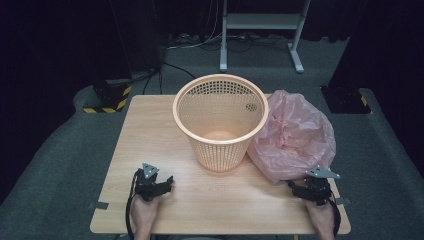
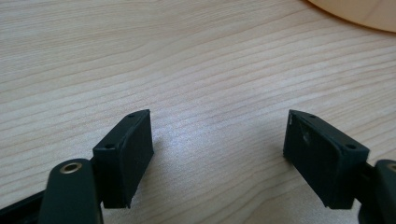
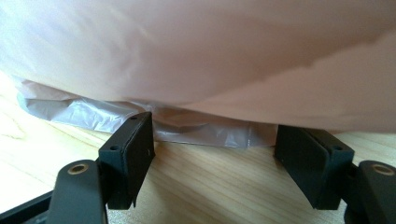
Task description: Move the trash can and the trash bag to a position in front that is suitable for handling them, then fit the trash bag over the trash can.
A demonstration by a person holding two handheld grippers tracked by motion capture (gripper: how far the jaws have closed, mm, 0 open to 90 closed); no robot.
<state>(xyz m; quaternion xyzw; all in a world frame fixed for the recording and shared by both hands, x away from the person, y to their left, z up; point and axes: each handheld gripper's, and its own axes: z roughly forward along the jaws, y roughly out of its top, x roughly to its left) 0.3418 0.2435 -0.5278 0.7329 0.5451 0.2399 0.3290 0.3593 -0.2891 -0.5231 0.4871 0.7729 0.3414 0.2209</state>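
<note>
Two open grippers parked at the near edge of the table, basket and pink bag just beyond them.

The orange mesh basket [image 1: 220,120] stands upright mid-table [image 1: 150,130], with the crumpled pink plastic bag [image 1: 295,135] touching its right side. The right gripper [image 1: 314,189] sits at the near right, jaws spread wide with nothing between them, and the bag's near edge [image 3: 196,126] lies right at its fingertips, bulging over them. The left gripper [image 1: 159,186] is at the near left, also open and empty over bare wood [image 2: 210,93], angled toward the basket, well apart from the bag. Both hands [image 1: 145,215] come in low from the near edge, gripping from behind.
</note>
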